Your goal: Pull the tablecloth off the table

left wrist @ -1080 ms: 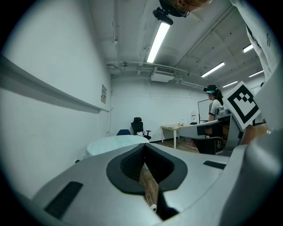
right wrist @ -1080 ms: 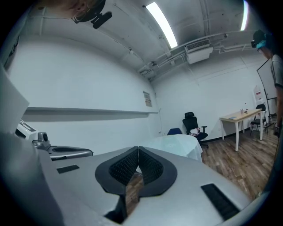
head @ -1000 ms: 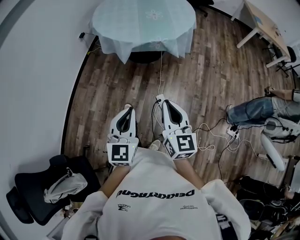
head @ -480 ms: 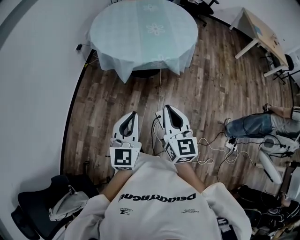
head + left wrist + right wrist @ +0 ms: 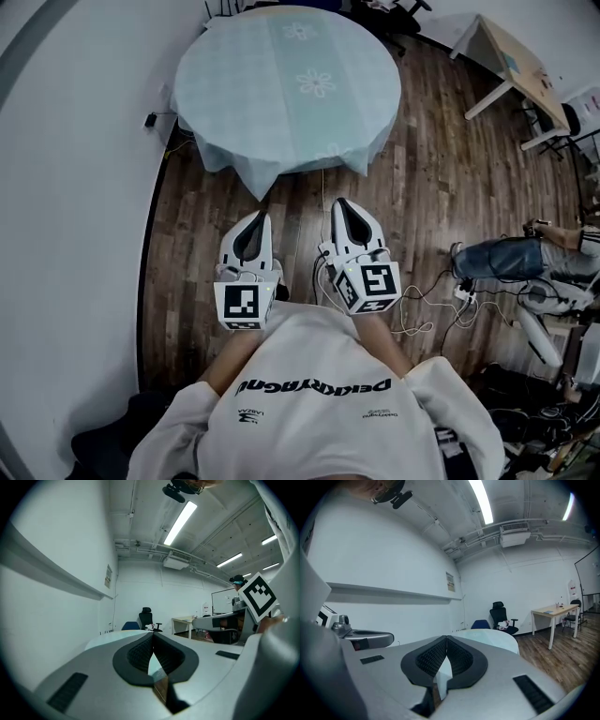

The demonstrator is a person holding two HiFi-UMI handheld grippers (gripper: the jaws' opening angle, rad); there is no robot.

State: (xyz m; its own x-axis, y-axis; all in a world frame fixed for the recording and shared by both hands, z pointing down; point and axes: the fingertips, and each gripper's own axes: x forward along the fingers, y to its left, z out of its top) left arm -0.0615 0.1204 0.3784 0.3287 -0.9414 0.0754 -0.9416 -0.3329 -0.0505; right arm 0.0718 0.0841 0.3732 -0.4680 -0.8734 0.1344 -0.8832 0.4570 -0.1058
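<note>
The left tongs point(image 5: 259, 217) and the right tongs point(image 5: 341, 203) are both closed with nothing between them, and they sit side by side with their tips forward. The tablecloth point(image 5: 281, 84) lies spread ahead of them. One hanging corner is nearest the left tips and seems clear of them. The floor point(image 5: 441, 187) lies beneath.

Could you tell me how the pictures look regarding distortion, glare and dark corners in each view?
Head view: strong fisheye curve, the wall bends around the tablecloth; light is even, no glare. Left gripper view: black round corners, and the ceiling lamp is blown out white. Right gripper view: the same black corners, a light strip glares at top.
</note>
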